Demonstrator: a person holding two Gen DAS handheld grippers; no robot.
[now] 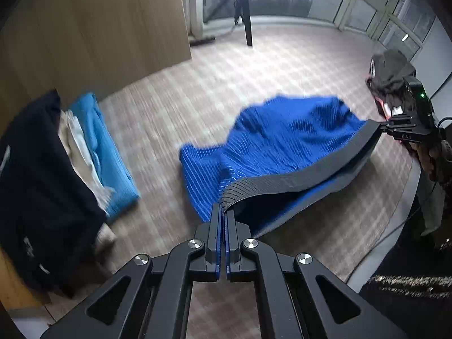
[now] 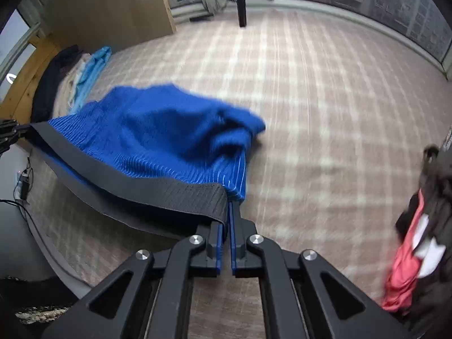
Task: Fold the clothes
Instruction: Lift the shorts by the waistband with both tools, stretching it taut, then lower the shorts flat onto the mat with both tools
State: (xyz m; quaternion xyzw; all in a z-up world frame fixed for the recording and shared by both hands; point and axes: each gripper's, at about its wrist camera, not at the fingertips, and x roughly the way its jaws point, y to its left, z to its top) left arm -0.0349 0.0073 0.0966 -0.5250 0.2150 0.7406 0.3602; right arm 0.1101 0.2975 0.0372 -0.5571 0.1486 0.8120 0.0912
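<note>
Both jaws clamp the dark waistband: left gripper at one end, right gripper at the other, band stretched between. The blue ribbed garment sags soft and limp onto the checked floor; that firm band looks like the best hold.

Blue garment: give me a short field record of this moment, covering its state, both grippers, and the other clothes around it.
garment: blue ribbed garment with a dark grey band, partly lifted, far end draped on the plaid surface
left gripper: shut on one end of the band
right gripper: shut on the other end of the band
band: hangs in a curve between the grippers
stack: folded light blue, pale and dark clothes at the left edge
pile: unfolded dark and pink clothes at the right edge
image: motion blur
</note>
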